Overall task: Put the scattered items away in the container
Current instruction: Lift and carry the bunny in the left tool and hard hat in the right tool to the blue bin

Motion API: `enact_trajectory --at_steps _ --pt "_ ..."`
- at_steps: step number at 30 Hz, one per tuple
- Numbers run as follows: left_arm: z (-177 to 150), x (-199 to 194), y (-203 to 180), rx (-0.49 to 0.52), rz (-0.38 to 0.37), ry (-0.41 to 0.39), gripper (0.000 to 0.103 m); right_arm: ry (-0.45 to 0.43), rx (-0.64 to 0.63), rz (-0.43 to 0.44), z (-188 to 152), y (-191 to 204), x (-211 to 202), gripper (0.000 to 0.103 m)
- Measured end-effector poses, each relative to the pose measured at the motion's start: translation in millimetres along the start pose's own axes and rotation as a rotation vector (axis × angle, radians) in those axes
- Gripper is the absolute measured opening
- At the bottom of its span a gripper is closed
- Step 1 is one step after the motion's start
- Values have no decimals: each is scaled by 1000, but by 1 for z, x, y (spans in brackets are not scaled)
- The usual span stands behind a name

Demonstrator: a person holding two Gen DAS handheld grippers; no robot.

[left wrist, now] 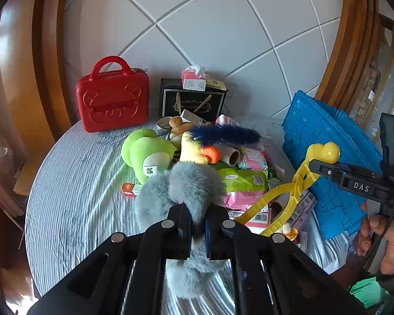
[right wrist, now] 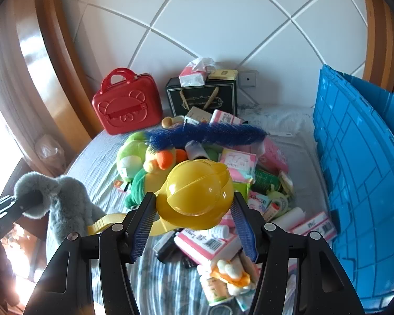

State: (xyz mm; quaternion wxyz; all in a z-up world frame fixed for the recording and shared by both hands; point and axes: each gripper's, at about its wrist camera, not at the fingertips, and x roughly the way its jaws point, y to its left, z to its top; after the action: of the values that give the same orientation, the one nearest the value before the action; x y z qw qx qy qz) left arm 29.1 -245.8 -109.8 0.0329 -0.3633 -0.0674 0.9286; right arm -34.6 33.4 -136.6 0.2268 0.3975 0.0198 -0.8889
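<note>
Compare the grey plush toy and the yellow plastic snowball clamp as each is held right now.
The grey plush toy is soft and furry; the yellow snowball clamp is hard, glossy plastic. The left tongs pinch the plush almost fully shut, squashing its fur; the right tongs stand wider, clamped on the clamp's rounded dome. The plush hangs limp; the clamp keeps its shape, its long handles trailing. Both are lifted above the cluttered bed, each by one pair.

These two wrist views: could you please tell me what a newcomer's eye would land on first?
Probably the yellow duck-head clamp toy, held between the right tongs above a heap of toys and packets on the striped bed. Next, the grey furry plush pinched in the left tongs, the blue crate at right and the red case against the wall.
</note>
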Motion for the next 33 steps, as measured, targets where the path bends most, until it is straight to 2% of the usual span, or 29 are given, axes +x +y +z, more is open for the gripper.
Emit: enact_trajectory --at_steps 14,25,33 --pt "49 -41 -65 60 -14 -95 7 -73 -14 16 18 -30 -68 57" --pt "78 -51 -125 99 -37 -125 7 -125 -9 30 25 -70 -110 57" --pt "102 -46 -182 159 -73 -139 7 -183 13 19 33 -107 -143 57"
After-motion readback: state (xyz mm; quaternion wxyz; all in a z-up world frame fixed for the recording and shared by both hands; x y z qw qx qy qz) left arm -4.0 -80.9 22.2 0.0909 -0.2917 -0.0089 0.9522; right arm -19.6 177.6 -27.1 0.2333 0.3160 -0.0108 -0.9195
